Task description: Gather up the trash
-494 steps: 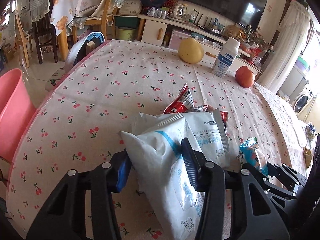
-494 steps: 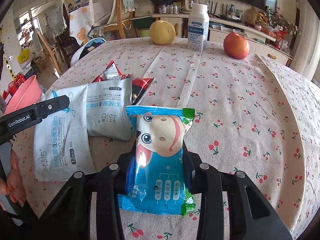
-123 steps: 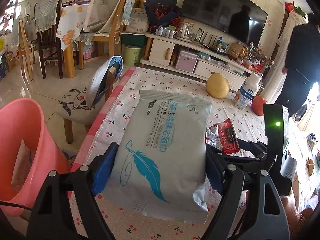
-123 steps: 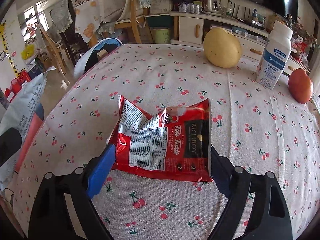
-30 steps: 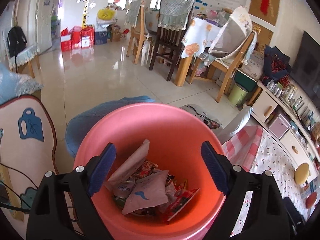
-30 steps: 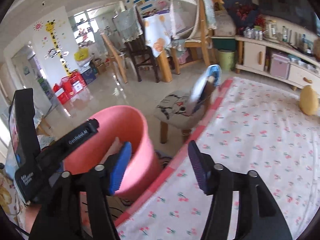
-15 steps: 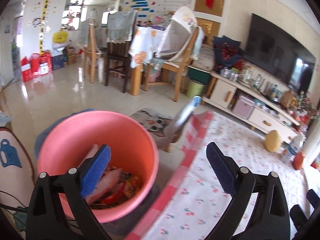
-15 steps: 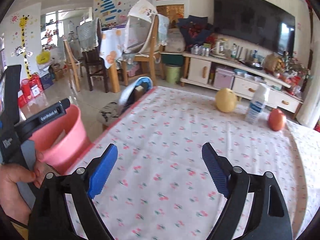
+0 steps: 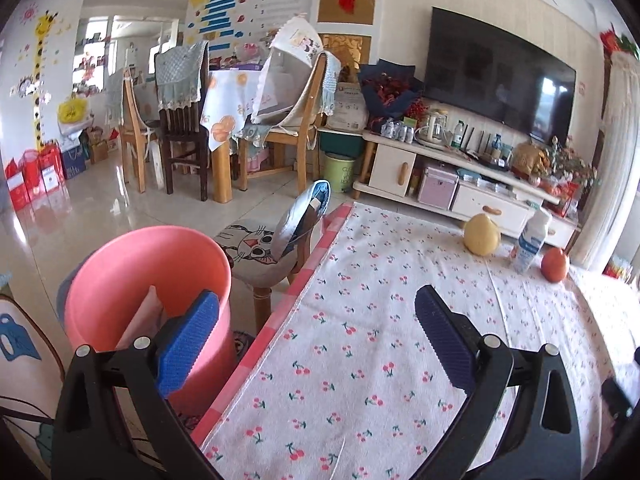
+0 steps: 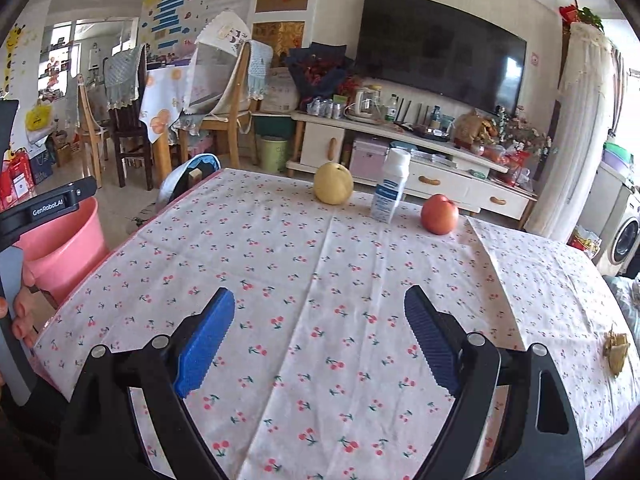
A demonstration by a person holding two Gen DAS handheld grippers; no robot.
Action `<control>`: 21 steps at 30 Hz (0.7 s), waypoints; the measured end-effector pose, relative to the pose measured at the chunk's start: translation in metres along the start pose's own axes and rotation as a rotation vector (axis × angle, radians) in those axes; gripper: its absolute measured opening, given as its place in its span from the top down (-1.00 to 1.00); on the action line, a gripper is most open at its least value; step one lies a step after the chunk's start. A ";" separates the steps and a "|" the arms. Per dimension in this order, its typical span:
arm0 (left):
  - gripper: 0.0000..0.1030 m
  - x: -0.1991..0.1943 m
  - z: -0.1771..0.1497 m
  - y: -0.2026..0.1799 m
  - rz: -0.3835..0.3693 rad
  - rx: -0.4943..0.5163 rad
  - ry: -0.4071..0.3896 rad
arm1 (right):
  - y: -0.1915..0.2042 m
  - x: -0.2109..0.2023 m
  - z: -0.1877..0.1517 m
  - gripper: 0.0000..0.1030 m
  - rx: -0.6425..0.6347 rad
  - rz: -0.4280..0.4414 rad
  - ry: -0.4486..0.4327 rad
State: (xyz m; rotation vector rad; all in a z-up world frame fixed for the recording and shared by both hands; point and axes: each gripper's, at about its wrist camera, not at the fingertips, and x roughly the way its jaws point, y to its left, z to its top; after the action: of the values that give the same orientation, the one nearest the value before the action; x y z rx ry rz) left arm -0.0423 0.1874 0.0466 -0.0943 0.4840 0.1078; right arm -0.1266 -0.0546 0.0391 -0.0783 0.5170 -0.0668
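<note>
The pink bucket (image 9: 152, 231) stands on the floor by the table's left edge, with pale wrappers (image 9: 140, 320) showing inside it. My left gripper (image 9: 316, 296) hangs open and empty over that edge, its left pad in front of the bucket. My right gripper (image 10: 319, 294) is open and empty above the cherry-print tablecloth (image 10: 320, 248). The bucket (image 10: 60, 248) also shows at the left of the right wrist view, behind the left gripper's body (image 10: 44, 210) and the hand (image 10: 20, 312) holding it. No wrapper lies on the cloth between either pair of jaws.
At the table's far end stand a yellow pear (image 10: 333, 188), a white bottle (image 10: 390, 192) and a red apple (image 10: 439, 214). A small brownish scrap (image 10: 616, 350) lies at the right edge. A cat-print chair (image 9: 256, 248) stands between bucket and table.
Both views have swung right, away from the bucket's inside and onto the table. Both grippers' jaws stand wider than a second ago, and both are empty.
</note>
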 end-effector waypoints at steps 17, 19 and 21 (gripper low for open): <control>-0.92 -0.099 -0.021 -0.062 -0.060 0.084 -0.052 | -0.046 -0.059 -0.030 -0.68 0.025 -0.099 -0.108; -0.92 -0.109 -0.020 -0.069 -0.080 0.081 -0.056 | -0.050 -0.067 -0.034 -0.71 0.024 -0.117 -0.126; -0.92 -0.119 -0.020 -0.077 -0.091 0.090 -0.057 | -0.056 -0.076 -0.037 -0.73 0.035 -0.132 -0.141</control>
State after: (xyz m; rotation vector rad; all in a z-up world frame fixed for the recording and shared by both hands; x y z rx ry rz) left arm -0.1464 0.0988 0.0899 -0.0255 0.4267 -0.0009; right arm -0.2130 -0.1057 0.0489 -0.0825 0.3693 -0.1976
